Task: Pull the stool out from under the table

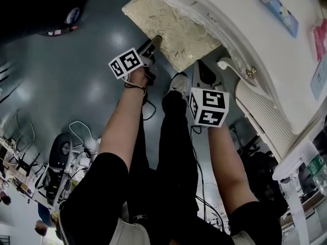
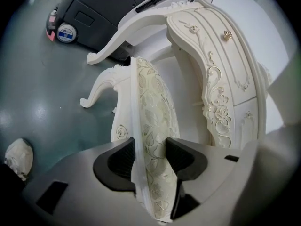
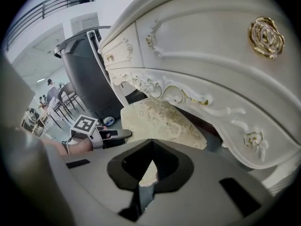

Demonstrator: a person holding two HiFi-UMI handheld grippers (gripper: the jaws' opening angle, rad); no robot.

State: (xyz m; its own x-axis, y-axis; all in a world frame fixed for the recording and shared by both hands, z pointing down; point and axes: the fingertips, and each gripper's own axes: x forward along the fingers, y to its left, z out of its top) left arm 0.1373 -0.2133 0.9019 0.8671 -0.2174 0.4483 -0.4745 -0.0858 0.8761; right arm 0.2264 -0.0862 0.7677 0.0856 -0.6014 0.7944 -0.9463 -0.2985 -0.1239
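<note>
While left gripper (image 2: 149, 152) clamps stool (image 2: 153, 93) seat edge, right gripper (image 3: 150, 142) closed, apparently empty: draw straight back, level, clear of table (image 2: 214, 55).

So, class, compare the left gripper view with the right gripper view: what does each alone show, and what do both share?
Left gripper view only: the stool's curved leg, and the left gripper with its pads pressing both faces of the cushion. Right gripper view only: the left gripper's marker cube, and people far behind. Both: the stool's patterned cushion and the carved white table.
</note>
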